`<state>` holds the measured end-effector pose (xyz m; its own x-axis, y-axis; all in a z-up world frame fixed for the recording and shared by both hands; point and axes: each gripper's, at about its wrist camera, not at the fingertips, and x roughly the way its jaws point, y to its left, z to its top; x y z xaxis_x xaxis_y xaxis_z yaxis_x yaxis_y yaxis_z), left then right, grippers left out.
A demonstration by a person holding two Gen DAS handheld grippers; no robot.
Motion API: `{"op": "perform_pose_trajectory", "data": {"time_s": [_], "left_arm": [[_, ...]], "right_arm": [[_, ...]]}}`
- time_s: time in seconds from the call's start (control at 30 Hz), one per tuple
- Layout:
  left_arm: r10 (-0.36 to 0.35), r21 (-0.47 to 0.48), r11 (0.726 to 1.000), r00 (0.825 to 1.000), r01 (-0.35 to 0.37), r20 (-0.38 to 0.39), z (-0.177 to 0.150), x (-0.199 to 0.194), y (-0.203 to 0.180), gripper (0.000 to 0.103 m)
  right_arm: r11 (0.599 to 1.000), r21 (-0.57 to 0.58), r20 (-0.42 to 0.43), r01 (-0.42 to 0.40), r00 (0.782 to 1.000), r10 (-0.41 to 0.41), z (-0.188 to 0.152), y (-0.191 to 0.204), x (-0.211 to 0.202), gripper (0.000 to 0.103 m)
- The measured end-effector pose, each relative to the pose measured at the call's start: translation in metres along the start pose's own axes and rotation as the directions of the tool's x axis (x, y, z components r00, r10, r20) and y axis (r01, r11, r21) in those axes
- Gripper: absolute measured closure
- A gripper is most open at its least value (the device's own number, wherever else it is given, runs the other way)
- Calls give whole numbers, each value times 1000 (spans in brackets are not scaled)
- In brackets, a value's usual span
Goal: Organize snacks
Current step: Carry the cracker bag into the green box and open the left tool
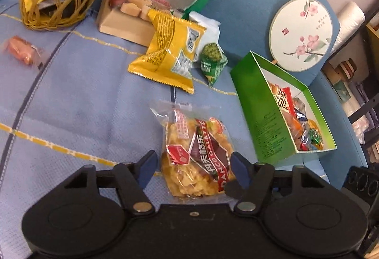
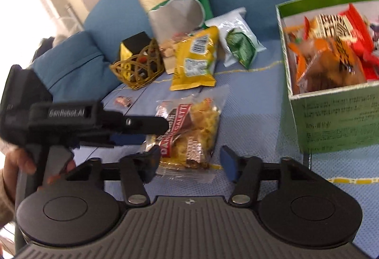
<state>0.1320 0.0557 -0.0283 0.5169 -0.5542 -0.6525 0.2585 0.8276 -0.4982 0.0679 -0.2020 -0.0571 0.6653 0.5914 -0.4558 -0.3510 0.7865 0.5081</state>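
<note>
Straddling "DANCO GALETTE" cookie pack [image 1: 196, 159] | left gripper [image 1: 194, 170] jaws apart | right gripper [image 2: 189, 163] jaws apart | "GenRobot.AI" on left gripper

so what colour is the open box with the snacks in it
Green outside, white inside; the box shows best in the left wrist view.

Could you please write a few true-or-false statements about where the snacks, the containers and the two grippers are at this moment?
1. The green cardboard box is empty. False: it holds wrapped snacks.
2. The clear Danco galette packet lies between the left gripper fingers. True.
3. The yellow snack bag is inside the woven wicker basket. False: it lies on the blue cloth.
4. The round floral fan lies beyond the green box. True.
</note>
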Motion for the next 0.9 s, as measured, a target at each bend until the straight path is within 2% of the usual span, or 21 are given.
{"op": "perform_pose_trajectory", "data": {"time_s": [0.07,0.1,0.13,0.17,0.23,0.27,0.33,0.5,0.67,0.8,0.9], "left_arm": [[2,9,1000,1000,-2,7,-1,1,-2,16],[2,8,1000,1000,-2,5,-1,3,-3,21],[15,12,1000,1000,-15,6,-2,5,-5,43],[33,29,999,999,-33,8,-3,6,-7,60],[52,43,998,998,-53,20,-4,5,-13,66],[54,43,998,998,-55,24,-3,2,-15,68],[46,66,997,998,-49,48,0,-6,-22,74],[2,125,992,993,-16,118,14,-25,-54,75],[-62,209,977,989,34,132,33,-18,-101,75],[-114,277,958,986,76,121,45,5,-143,75],[-155,313,943,982,115,105,53,27,-174,75]], "right_arm": [[1000,7,10,11,1000,-11,0,-1,1,14],[1000,13,6,8,1000,-8,-1,-1,4,14],[1000,11,0,-6,1000,6,-3,-1,7,17],[1000,1,-8,-2,1000,2,-1,1,9,23],[999,-43,-9,16,1000,-17,0,9,6,32],[998,-52,1,26,1000,-26,1,10,2,42],[998,-52,33,24,999,-22,6,11,-7,47],[994,-101,159,35,987,-19,21,18,-39,49],[994,-81,275,78,960,-53,37,0,-72,49],[988,-45,352,147,928,-122,48,-23,-97,49],[979,-3,404,203,896,-185,55,-44,-115,49]]}}
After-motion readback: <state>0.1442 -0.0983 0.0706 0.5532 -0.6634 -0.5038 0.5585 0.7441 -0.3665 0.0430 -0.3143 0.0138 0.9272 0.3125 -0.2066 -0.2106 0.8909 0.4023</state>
